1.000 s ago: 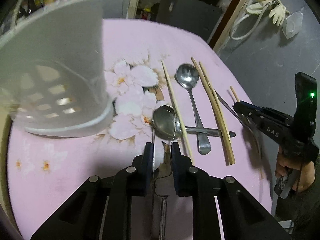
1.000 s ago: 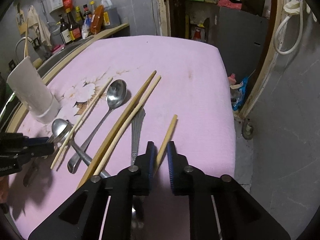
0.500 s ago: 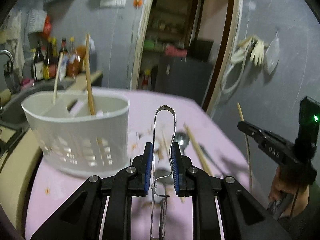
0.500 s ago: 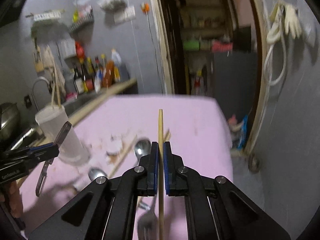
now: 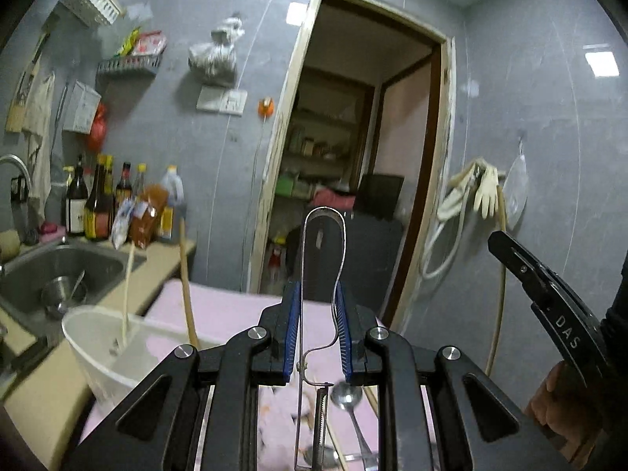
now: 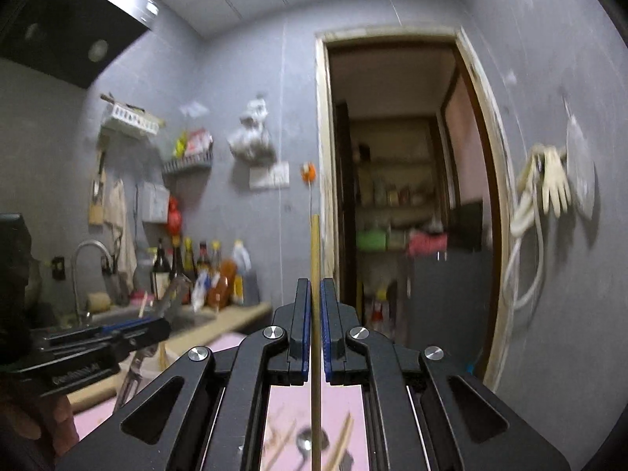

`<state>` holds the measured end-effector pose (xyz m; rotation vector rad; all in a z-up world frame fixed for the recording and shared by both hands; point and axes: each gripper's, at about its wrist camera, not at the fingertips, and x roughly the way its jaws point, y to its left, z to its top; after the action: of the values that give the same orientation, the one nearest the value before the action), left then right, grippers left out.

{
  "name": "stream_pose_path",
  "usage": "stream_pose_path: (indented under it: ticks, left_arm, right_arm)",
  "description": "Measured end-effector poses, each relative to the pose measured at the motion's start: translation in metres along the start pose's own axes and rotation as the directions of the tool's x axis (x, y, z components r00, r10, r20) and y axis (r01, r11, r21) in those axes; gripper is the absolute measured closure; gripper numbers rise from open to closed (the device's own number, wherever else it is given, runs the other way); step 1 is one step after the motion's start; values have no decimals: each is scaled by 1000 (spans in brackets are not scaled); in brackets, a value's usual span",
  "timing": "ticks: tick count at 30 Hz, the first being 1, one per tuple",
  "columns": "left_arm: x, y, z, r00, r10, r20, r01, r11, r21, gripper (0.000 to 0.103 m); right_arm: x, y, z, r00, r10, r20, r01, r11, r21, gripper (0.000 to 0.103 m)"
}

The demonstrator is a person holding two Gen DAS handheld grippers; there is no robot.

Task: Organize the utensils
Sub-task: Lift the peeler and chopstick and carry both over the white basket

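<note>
At the left edge of the pink tabletop, next to the counter, stands a white slotted utensil holder. Two chopsticks stand in it: a pale one leaning a little to the right and a darker wooden one nearly upright at the holder's right side.

Beyond the holder, the steel sink in the counter holds a small metal bowl with a utensil resting in it.

Above the tabletop, the left gripper pinches a wire-framed peeler between its blue pads. The peeler's long axis runs straight along the fingers: its rounded loop end points up and away toward the doorway, and its blade end hangs below the fingers over the table.

To its right, the right gripper is pressed tight on a single wooden chopstick. That chopstick stands vertical, one end rising well past the fingertips, the other dropping below them.

Beneath both tools, a spoon and further chopsticks lie on the pink surface, blurred in the right wrist view.
</note>
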<state>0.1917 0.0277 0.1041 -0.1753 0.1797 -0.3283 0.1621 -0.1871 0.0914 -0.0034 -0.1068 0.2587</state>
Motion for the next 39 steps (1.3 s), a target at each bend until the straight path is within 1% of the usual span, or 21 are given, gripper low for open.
stream_pose_path:
  ticks: [3,6,8,11,16,19,22,24,26,31,39]
  left_arm:
    - [0,18,16,999,-1,35,1,1000,-4,88]
    - [-1,42,32,998,4,58,-3,1000,-18,88]
    - [-2,58,39,997,17,69,-15,999,-35,88]
    - [-2,92,51,995,50,90,-42,996,-83,88]
    - [1,139,58,987,103,126,-84,986,-147,88]
    - [6,161,53,984,124,129,-100,979,-177,88]
    - [10,175,44,982,143,125,-116,973,-201,88]
    - [12,181,38,982,151,115,-123,968,-217,88]
    - [14,186,32,980,164,112,-137,967,-213,88]
    - [18,184,15,978,182,105,-157,965,-211,88]
    - [23,172,-8,979,190,70,-177,971,-163,88]
  right_arm:
    - [4,12,10,999,3,47,-3,1000,-11,100]
    - [15,27,18,996,35,83,-35,999,2,100]
    - [22,35,21,994,60,94,-62,998,22,100]
    - [43,48,26,989,116,87,-122,990,71,100]
    - [73,72,29,978,194,82,-204,968,144,100]
    - [87,81,27,968,236,90,-249,948,196,100]
    - [96,89,20,961,259,96,-274,937,217,100]
    - [101,94,16,960,264,92,-278,936,216,100]
    - [105,100,8,959,274,76,-284,937,203,100]
    - [113,112,-12,962,273,29,-274,949,159,100]
    - [114,122,-42,967,249,-57,-245,967,75,100]
